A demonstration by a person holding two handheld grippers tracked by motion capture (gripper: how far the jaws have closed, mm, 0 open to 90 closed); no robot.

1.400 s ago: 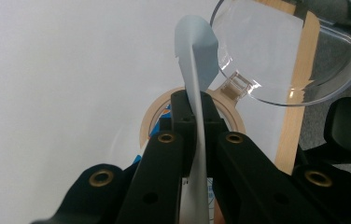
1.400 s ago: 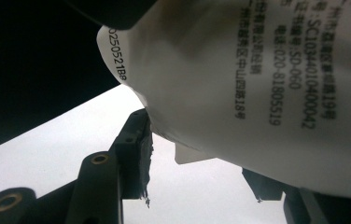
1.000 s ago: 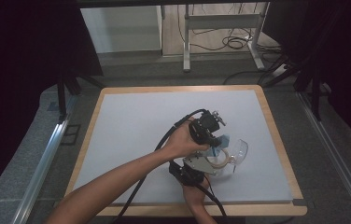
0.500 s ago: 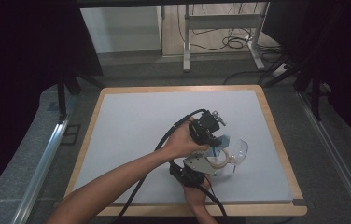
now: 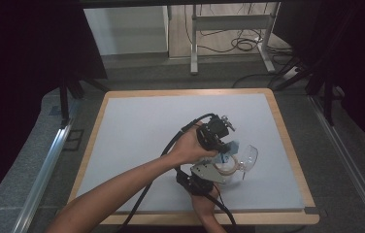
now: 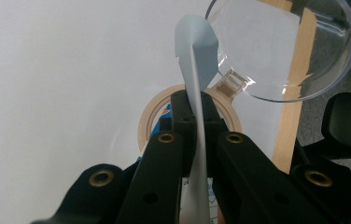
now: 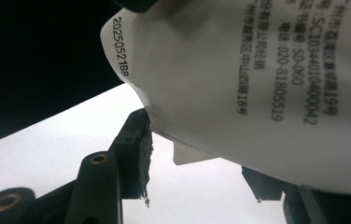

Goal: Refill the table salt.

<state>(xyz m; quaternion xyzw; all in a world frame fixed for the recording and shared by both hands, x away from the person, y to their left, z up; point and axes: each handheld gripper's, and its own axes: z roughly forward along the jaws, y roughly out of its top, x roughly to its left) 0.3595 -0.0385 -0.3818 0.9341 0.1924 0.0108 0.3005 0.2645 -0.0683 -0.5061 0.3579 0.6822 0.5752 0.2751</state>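
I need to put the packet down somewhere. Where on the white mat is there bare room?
The white mat is bare along its far edge and its whole left half, up to the wooden frame. The near right is crowded: both grippers, the packet, a tape roll and a clear cup.

From my seat the high view's evenly lit on the white surface (image 5: 137,131) w/ dark surrounds, left gripper view's washed-out bright, soft near the tongs, & right gripper view's half black, close-up print slightly blurry.
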